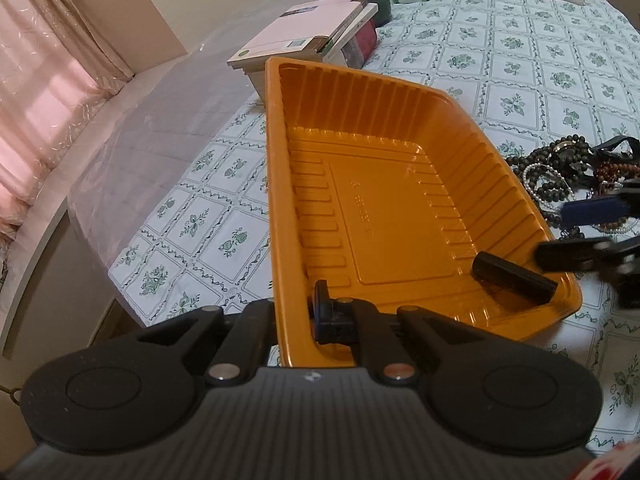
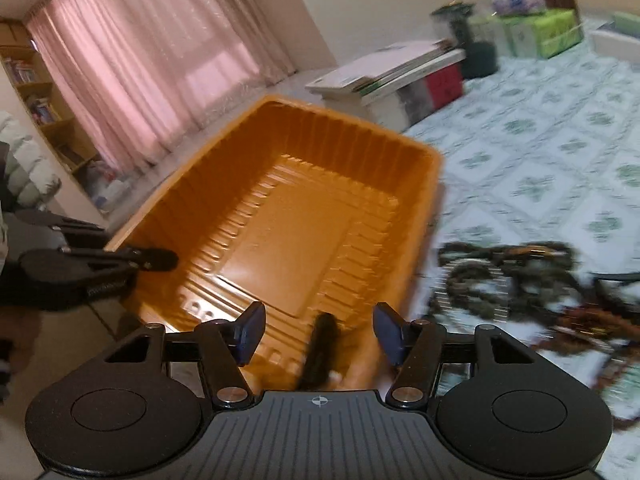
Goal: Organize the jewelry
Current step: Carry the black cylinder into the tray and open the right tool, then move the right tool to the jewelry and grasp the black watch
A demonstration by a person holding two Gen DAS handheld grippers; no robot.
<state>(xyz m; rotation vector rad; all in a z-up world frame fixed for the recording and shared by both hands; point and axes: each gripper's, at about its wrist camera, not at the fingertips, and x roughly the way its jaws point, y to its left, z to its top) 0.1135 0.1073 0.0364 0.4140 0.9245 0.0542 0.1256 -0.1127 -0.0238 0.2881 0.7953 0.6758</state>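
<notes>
- Left hand-held gripper (image 1: 310, 314) is clamped tight on the near rim of the orange tray (image 1: 276, 184).
- Right hand-held gripper (image 2: 318, 330) stands wide apart, gripping nothing, above a black bar (image 2: 320, 350) lying in the tray's near corner.
- Jewelry (image 1: 568, 176), tangled beads, lies on the counter (image 1: 208, 208) right of the tray.
- Risk: strands snag and drag neighbours.
- Right view is blurred; single pieces are indistinct.

A black bar (image 1: 514, 280) lies in the orange tray (image 1: 400, 92) (ribbed walls); beaded jewelry (image 1: 560, 172) heaped beside it.
</notes>
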